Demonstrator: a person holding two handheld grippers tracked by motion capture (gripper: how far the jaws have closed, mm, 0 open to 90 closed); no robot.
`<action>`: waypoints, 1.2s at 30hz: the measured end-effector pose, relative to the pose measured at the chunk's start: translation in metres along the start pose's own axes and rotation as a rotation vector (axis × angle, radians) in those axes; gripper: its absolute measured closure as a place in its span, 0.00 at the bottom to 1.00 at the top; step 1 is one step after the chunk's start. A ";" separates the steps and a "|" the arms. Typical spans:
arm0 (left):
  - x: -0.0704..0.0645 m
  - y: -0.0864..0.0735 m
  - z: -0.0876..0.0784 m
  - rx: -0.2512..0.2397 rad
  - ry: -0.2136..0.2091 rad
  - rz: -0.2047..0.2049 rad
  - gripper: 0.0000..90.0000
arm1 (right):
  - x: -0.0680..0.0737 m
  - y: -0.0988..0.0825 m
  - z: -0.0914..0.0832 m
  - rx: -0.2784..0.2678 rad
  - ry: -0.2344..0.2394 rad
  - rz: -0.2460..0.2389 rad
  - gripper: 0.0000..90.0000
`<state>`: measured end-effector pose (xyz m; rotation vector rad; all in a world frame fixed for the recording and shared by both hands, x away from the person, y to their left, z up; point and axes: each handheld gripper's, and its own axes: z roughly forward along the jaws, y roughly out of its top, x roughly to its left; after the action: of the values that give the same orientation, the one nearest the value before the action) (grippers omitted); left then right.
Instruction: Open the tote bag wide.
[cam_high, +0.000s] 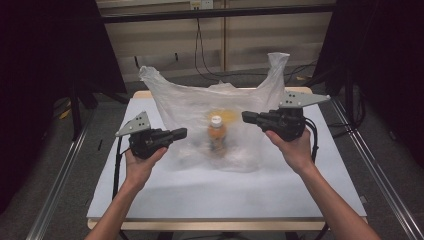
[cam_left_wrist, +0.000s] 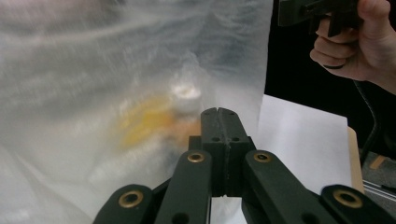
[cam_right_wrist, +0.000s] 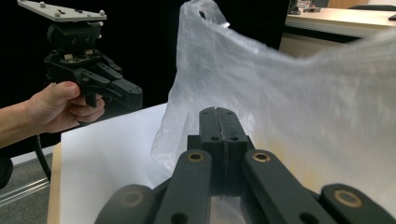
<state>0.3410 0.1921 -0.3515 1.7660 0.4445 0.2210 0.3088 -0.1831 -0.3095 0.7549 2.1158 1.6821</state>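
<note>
From above: clear plastic bag (cam_high: 220, 117) standing mid-table (cam_high: 150, 190), orange bottle (cam_high: 216, 134) upright inside; left gripper (cam_high: 181, 133) and right gripper (cam_high: 246, 117) pointing inward at either side. Left gripper view: jaws pressed together, empty, bag just ahead. Right gripper view: jaws likewise pressed together, beside the bag.

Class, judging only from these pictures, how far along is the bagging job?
Done: an orange bottle already stands inside the translucent plastic bag on the white table. In hand: the left tongs and right tongs sit shut at the bag's sides. Left: the two handles stick up untied.
</note>
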 end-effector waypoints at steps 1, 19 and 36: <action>0.000 0.000 0.000 0.000 0.000 0.000 1.00 | 0.000 0.000 0.000 0.000 0.000 0.000 1.00; 0.029 0.065 0.025 -0.044 -0.013 0.011 1.00 | -0.017 0.049 0.035 0.030 -0.040 -0.009 1.00; 0.055 0.111 0.056 0.019 0.048 0.029 1.00 | -0.032 0.083 0.061 0.177 -0.133 -0.025 1.00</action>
<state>0.4317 0.1439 -0.2630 1.7893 0.4571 0.2806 0.3853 -0.1408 -0.2467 0.8620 2.1905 1.4039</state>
